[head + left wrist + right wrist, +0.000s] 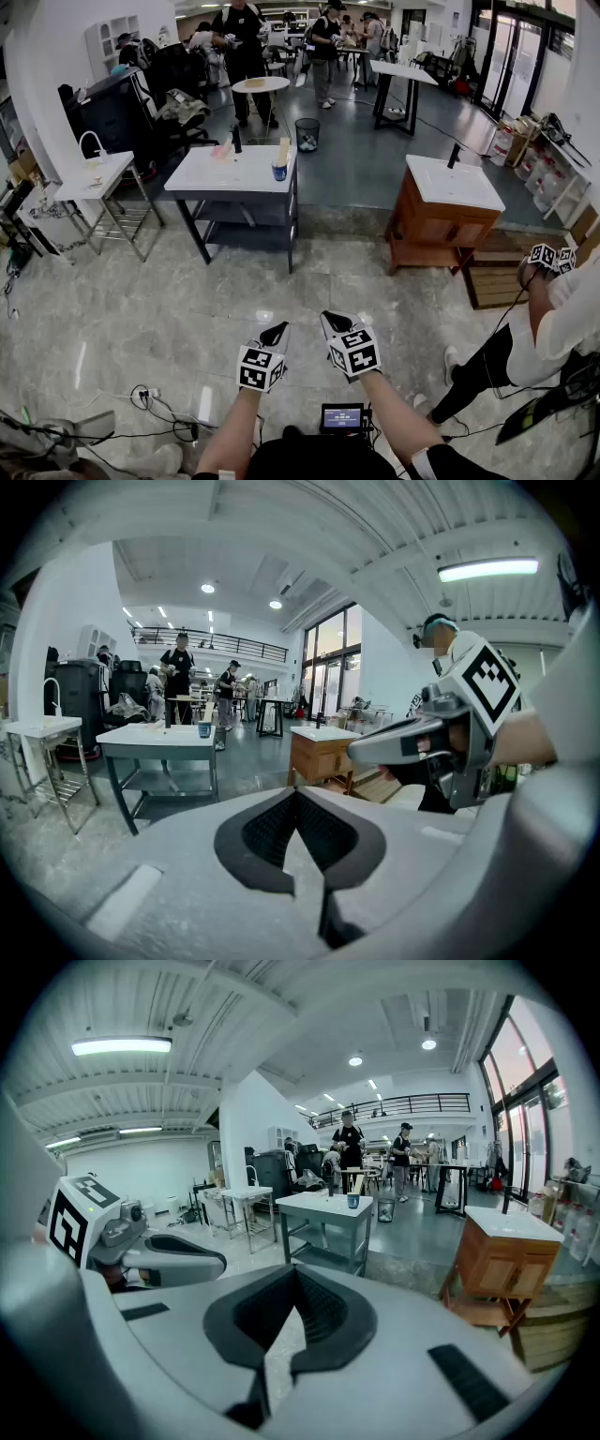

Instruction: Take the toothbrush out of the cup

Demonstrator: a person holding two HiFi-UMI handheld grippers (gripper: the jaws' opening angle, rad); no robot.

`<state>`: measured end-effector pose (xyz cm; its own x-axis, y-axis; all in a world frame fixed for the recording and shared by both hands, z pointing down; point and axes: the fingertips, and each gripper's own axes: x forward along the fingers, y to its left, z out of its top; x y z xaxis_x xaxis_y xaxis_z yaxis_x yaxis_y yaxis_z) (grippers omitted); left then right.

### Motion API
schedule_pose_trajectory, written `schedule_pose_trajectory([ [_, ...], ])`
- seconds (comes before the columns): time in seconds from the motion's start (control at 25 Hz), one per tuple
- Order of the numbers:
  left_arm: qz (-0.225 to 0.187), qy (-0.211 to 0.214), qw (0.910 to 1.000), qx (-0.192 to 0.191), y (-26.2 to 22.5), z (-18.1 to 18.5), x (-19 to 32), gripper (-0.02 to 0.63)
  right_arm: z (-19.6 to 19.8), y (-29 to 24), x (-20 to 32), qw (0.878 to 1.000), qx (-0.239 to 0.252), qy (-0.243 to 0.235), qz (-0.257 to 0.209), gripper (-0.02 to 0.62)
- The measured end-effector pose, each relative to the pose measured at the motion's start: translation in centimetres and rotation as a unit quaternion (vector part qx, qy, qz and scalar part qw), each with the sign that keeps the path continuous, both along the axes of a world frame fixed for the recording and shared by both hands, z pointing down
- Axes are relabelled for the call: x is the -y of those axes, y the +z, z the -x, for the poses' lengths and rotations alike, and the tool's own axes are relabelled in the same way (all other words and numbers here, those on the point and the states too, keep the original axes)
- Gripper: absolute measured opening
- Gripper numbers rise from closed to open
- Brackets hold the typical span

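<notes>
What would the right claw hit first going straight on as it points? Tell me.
Probably the tiled floor: the right claw, shut and empty, points slightly down over bare tiles, well short of the grey table ahead. Depth is unclear, so this is a guess.

The left gripper (275, 337) and the right gripper (330, 324) look alike: smooth light-grey shells that narrow to black tips. Each carries a cube (261, 367) faced with black-and-white square markers. Seen along the jaws, each shell is broad and rounded. Black ribbed pads (267, 832) sit in a leaf-shaped black surround. A dark rectangular strip (466, 1382) lies on the right gripper's grey top. From the side, the right gripper shows a long grey snout and a grey handle (461, 778). The person wears a dark top (309, 459).
</notes>
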<state>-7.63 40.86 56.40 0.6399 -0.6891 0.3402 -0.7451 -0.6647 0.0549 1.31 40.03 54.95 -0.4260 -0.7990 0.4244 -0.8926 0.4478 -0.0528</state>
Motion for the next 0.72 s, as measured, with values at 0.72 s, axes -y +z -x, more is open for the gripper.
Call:
schedule_pose_trajectory([
  [0.72,0.0,0.009,1.0,0.0,-0.1,-1.4,-0.1,0.009,-0.8,0.0,-0.2,1.0,0.019,-0.012,0.008,0.009],
])
